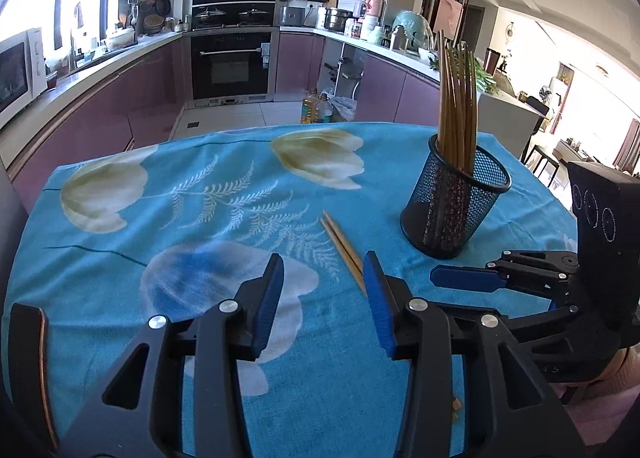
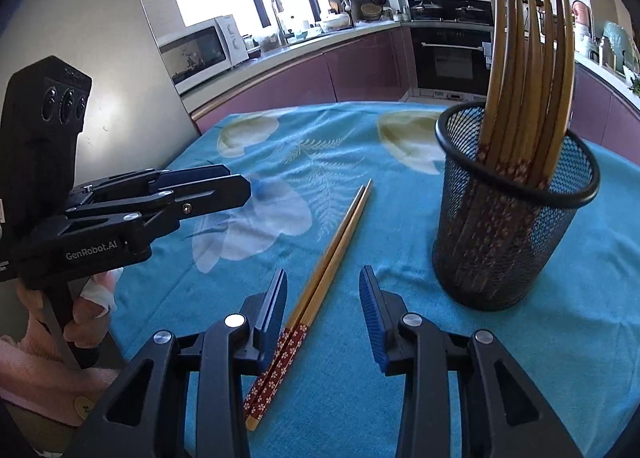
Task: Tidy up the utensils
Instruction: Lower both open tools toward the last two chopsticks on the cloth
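Observation:
A pair of wooden chopsticks (image 2: 320,278) with red flowered ends lies flat on the blue flowered tablecloth (image 2: 360,137). My right gripper (image 2: 323,282) is open, its jaws either side of the pair near the red ends, a little above the cloth. A black mesh cup (image 2: 512,225) holding several chopsticks stands upright to the right. In the left wrist view my left gripper (image 1: 324,270) is open and empty over the cloth; the pair's tips (image 1: 340,242) lie just ahead of its right finger, the cup (image 1: 452,201) is further right, and the right gripper (image 1: 460,278) shows side-on.
The table sits in a kitchen with purple cabinets (image 1: 120,105), an oven (image 1: 232,61) and a microwave (image 2: 200,53). The left gripper (image 2: 240,187) shows at the left in the right wrist view. The table's far edge (image 1: 240,133) curves round behind.

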A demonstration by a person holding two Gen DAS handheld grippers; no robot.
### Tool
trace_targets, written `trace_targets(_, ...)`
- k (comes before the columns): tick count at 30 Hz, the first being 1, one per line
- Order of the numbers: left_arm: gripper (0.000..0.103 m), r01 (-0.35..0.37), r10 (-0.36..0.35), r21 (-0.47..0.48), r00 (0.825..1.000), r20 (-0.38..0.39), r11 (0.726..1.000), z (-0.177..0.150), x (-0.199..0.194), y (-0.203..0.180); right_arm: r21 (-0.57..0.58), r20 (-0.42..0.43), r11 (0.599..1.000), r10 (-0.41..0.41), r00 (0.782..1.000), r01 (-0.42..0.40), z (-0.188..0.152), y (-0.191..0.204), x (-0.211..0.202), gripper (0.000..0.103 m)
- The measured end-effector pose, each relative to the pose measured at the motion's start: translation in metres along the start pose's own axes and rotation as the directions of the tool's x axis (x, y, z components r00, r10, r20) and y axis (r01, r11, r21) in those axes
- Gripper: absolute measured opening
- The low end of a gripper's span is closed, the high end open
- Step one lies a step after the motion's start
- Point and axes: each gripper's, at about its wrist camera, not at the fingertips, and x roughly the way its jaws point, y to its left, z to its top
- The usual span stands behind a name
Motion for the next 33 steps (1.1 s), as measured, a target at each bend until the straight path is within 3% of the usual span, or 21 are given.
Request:
trace_targets(23, 0.042, 0.013, -0.014, -0.009, 0.998, -0.068, 1.000, -0.019, 0.022, -0.002, -0.004, -0.062, 0.999, -0.054, 0.997, 0.054, -0.006, -0.003, 0.014, 0.035)
trace_targets(33, 0.042, 0.052, -0.050, 0.020, 0.993, -0.109, 0.998, -0.022, 0.036, -0.013, 0.036, -0.065, 0.997, -0.061, 0.996, 0.063, -0.010, -0.017, 0.006, 0.035)
